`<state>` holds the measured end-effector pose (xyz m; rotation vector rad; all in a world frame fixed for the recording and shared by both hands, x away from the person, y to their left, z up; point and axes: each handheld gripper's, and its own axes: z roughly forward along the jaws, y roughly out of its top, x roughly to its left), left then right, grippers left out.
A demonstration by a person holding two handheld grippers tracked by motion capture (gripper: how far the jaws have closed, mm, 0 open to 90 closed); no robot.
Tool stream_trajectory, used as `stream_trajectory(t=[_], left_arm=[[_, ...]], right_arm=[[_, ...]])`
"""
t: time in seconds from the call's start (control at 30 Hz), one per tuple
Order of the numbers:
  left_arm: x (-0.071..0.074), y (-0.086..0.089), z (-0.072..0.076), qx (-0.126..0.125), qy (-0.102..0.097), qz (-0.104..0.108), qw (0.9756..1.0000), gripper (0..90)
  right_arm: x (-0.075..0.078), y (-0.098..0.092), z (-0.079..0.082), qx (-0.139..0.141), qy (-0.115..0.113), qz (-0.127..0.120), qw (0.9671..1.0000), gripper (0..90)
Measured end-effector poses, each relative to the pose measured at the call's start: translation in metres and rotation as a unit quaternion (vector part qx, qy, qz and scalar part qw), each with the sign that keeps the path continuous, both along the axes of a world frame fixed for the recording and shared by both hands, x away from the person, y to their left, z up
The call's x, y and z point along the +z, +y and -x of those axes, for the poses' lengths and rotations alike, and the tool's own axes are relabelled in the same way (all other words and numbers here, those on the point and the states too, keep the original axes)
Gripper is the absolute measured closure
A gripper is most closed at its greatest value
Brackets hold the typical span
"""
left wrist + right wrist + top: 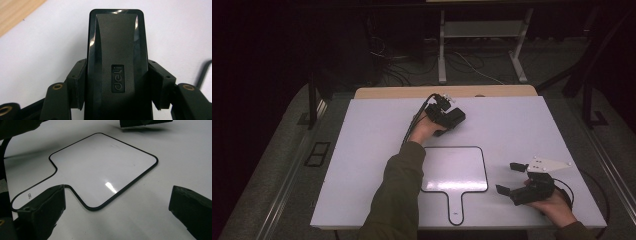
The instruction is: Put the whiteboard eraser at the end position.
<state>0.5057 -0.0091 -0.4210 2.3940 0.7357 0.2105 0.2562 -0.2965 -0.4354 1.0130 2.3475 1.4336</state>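
Note:
My left gripper (452, 119) is shut on a black block-shaped eraser (455, 117), held low over the far middle of the white table. In the left gripper view the eraser (117, 57) has a raised logo on its top, and both pads (78, 82) press its sides. A small white handheld board with a black rim (455, 170) lies flat at the table's near middle, its handle pointing toward the person. My right gripper (512, 178) stands open at the near right with nothing between its fingers. In the right gripper view the board (100, 167) lies ahead of the open jaws.
The white tabletop (362, 150) sits on a wooden table whose edge (387, 92) shows at the back. Beyond it are a metal stand's legs (442, 50) and loose cables (392, 70) on the dark floor.

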Motion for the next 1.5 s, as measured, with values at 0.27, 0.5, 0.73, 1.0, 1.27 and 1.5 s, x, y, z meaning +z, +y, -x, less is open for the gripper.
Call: stream_trajectory(t=[0.27,0.5,0.73,1.0,1.27,1.5], left_arm=[[-0.013,-0.008,-0.003,0.004,0.008,-0.010,0.9999,38.7],[-0.017,-0.008,-0.003,0.007,0.014,-0.010,0.9998,38.4],[-0.013,-0.005,-0.001,0.008,0.009,0.005,0.9999,31.9],[-0.004,0.001,0.004,0.002,-0.008,0.021,0.9997,27.7],[0.006,0.005,0.014,-0.003,-0.018,0.041,0.9990,23.6],[0.012,0.006,0.022,-0.013,-0.035,0.044,0.9984,20.7]], right_arm=[[0.000,-0.001,0.000,0.001,-0.001,-0.002,1.0000,0.0],[0.001,-0.001,0.000,0.000,0.000,-0.003,1.0000,0.0],[0.000,0.000,0.000,0.000,0.000,-0.002,1.0000,0.0],[-0.004,-0.001,-0.006,0.003,0.004,0.005,1.0000,0.0],[-0.007,-0.003,-0.014,0.000,0.018,0.001,0.9998,0.0],[-0.008,-0.002,-0.014,0.009,0.019,0.001,0.9998,0.0]])
